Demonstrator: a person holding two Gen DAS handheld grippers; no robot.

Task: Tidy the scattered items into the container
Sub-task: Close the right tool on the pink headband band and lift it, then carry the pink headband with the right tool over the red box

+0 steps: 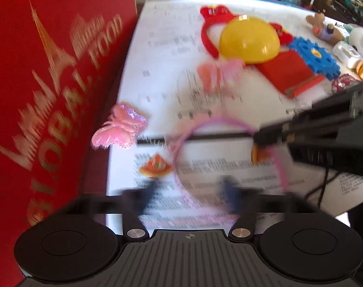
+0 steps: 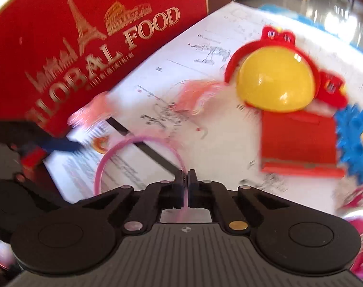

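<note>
The right gripper (image 2: pixel 185 179) is clenched on one end of the pink headband (image 2: pixel 114 150), whose arc curves out ahead over the paper-covered table (image 2: pixel 217 143) beside the red box (image 2: pixel 85 47). The left gripper (image 1: pixel 188 189) is blurred but seems clamped on the band's other side.

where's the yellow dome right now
The yellow dome sits on the paper-covered table, upper right in both wrist views, resting over the red headband, with the red flat piece just in front and the blue gear to its right.
</note>
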